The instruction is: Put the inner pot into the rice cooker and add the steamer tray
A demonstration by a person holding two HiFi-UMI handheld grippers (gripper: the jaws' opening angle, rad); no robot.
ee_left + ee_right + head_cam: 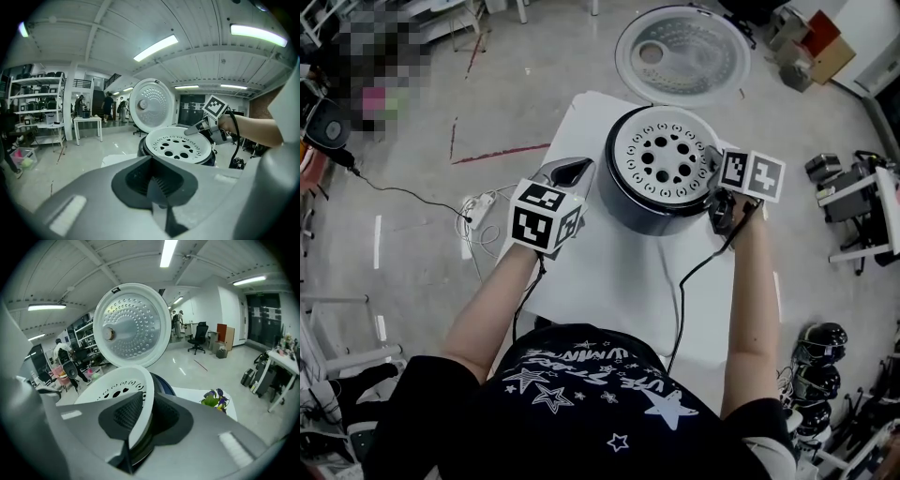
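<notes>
A dark rice cooker [628,204] stands on the white table [609,277], its lid [682,52] swung open at the far side. A white steamer tray [666,159] with round holes lies across the cooker's top and hides whatever is inside. My right gripper [711,169] is shut on the tray's right rim; in the right gripper view the tray's edge [140,401] runs between the jaws. My left gripper [572,172] hovers left of the cooker, shut and empty. From the left gripper view the tray [178,146] and the right gripper [191,131] show ahead.
A black cable [686,286] runs from the right gripper over the table's near side. A power strip [478,204] with cords lies on the floor at the left. A rack [862,202] and helmets [820,345] stand to the right. A purple-and-green print [215,399] marks the table.
</notes>
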